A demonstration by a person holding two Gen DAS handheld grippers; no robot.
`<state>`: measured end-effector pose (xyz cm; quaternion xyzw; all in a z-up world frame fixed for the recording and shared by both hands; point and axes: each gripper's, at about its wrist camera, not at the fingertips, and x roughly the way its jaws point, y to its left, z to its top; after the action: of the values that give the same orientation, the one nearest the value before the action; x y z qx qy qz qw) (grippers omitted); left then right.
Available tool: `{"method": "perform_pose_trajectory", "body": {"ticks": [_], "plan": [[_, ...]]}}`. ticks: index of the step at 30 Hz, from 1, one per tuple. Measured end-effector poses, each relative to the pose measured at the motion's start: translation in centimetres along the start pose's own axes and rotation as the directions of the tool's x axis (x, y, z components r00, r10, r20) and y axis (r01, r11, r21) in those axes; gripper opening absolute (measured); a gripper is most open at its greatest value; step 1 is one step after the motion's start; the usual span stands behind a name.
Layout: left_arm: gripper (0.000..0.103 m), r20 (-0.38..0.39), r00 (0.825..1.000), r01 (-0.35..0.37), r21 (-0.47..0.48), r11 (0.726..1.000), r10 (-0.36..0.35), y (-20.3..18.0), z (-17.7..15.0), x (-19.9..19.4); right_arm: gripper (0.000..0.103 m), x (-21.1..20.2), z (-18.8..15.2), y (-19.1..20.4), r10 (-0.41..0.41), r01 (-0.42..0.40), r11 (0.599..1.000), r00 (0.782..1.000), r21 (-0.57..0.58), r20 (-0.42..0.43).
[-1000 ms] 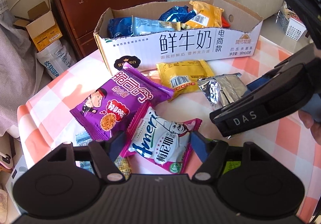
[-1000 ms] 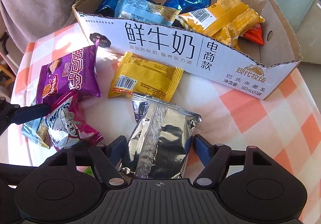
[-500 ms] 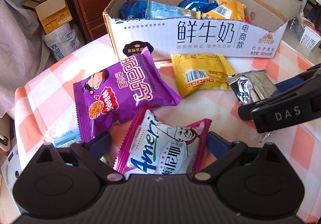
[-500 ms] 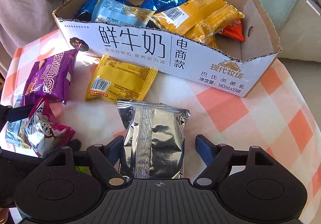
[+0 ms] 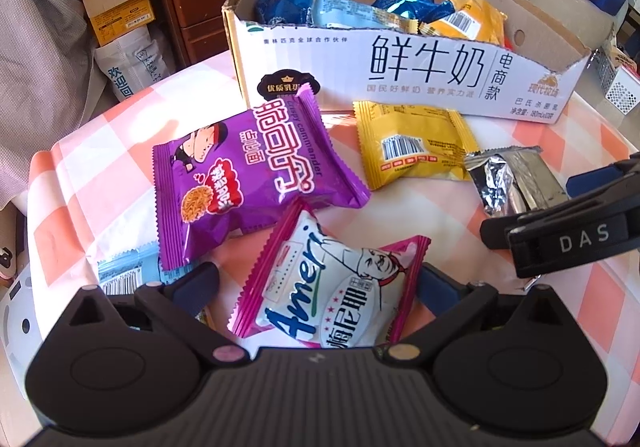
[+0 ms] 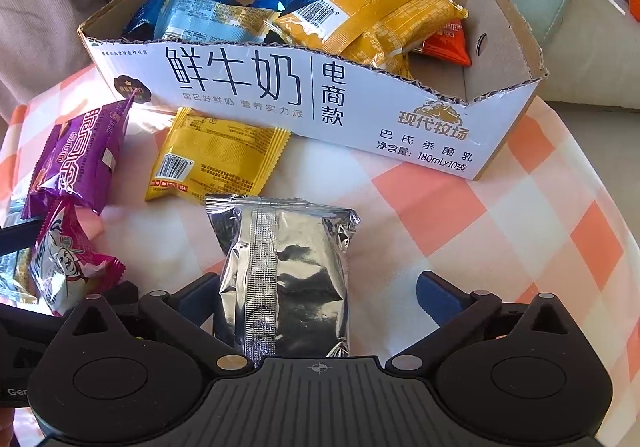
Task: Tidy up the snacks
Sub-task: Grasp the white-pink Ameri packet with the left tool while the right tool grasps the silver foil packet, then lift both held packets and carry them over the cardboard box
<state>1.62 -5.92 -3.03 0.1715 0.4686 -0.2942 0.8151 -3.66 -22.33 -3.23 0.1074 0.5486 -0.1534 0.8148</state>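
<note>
In front of the milk carton box (image 6: 312,103), we straddle the silver foil packet (image 6: 284,275), lying lengthwise between our right gripper (image 6: 318,297)'s just-opened, wide-apart jaws, our left gripper (image 5: 318,287) likewise spread around the pink Ameri packet (image 5: 332,287).

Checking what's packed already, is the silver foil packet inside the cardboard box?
No, the silver foil packet lies on the checked tablecloth in front of the cardboard box.

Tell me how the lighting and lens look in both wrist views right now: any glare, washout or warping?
Left wrist view: hard sunlight, tablecloth near the purple packet bleached, fisheye bending the carton. Right wrist view: silver packet mirrors dark and bright patches, so its print is unreadable; carton front stays sharp, frame corners vignette black.
</note>
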Motion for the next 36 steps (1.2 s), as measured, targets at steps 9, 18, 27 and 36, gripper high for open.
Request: {"method": "perform_pose_trajectory", "body": {"ticks": [9, 18, 27, 36], "plan": [[0.079, -0.013, 1.000, 0.016, 0.008, 1.000, -0.015, -0.5, 0.1, -0.9, 0.079, -0.8, 0.2, 1.1, 0.033, -0.032, 0.998, 0.999, -0.054, 0.030], [0.056, -0.019, 0.999, 0.029, -0.018, 0.999, -0.030, -0.7, 0.4, -1.6, 0.058, -2.0, 0.0, 1.5, 0.090, -0.085, 0.994, 0.994, -0.074, 0.055], [0.056, 0.066, 0.998, 0.020, -0.046, 0.999, -0.017, -0.3, 1.4, -4.4, 0.058, -5.3, 0.9, 1.0, 0.145, -0.135, 0.988, 0.979, -0.078, 0.145], [0.056, 0.174, 0.985, 0.006, -0.086, 0.996, 0.009, 0.3, 3.8, -7.1, 0.058, -7.4, 2.8, -1.0, 0.153, -0.157, 0.988, 0.959, -0.003, 0.237]]}}
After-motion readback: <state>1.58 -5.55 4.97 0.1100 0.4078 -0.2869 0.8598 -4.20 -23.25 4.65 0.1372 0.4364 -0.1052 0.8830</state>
